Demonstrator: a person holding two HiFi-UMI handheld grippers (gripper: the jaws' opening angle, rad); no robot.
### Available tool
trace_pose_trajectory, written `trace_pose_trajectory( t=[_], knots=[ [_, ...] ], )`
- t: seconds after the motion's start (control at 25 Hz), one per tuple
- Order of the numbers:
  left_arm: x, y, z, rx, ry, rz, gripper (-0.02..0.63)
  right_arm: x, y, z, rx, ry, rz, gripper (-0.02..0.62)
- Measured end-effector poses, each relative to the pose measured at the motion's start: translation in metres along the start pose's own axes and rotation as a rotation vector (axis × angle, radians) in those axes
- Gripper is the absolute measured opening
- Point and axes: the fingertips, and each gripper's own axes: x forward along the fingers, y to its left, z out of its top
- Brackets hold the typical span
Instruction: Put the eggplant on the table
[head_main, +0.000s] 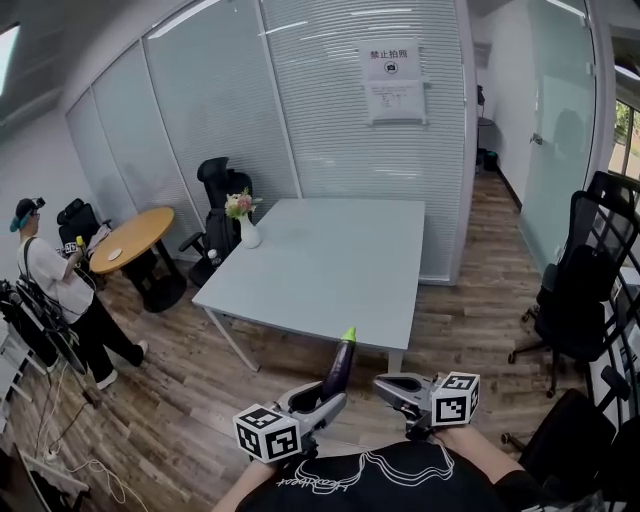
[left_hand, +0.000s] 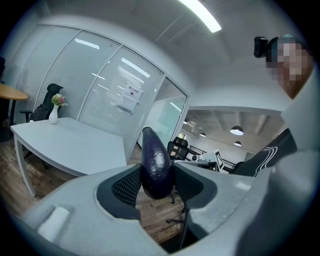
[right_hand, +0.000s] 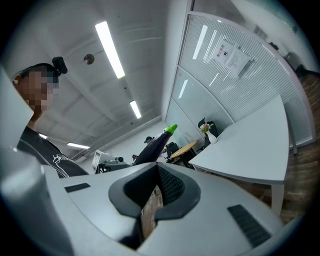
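1. The pick-up part looks done. The left gripper (head_main: 322, 403) is clenched on the eggplant (head_main: 338, 372), its two dark pads pressing the thick purple lower end from either side. The fruit stands nearly upright, with its green stem tip on top.

2. The eggplant is in the air in front of the person's chest. It is over the wooden floor (head_main: 300, 370) and short of the near edge of the white tabletop (head_main: 330, 260), touching neither.

3. The right gripper (head_main: 392, 388) is held just beside the left one. Its jaws are drawn together with only a thin slit between the pads and nothing in them, so it seems to have no share in the carry.

4. What is left, as I judge it: carry the eggplant over the tabletop, lower it onto the surface, open the left jaws and pull back.

5. The tabletop is almost bare. The only thing on it is a white vase of flowers (head_main: 247, 225) at the far left corner, well apart from the near edge.

6. Overall I would put the task around the middle, grasped and carried but not yet placed.
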Motion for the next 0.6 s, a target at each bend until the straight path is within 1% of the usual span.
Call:
trace_pose_trajectory(
  t=[0.24,0.36,0.6],
  knots=[
    [0.008,0.01,-0.001,-0.011,0.004,0.026,0.209,0.0,-0.014,0.0,0.029,-0.014,0.011,0.008],
    [0.009,0.021,-0.003,-0.027,0.003,0.038,0.209,0.006,-0.025,-0.004,0.044,-0.002,0.01,0.008],
    [0.012,0.056,0.001,-0.055,-0.001,0.047,0.209,0.033,-0.046,-0.001,0.053,0.015,0.01,0.008]
  ],
)
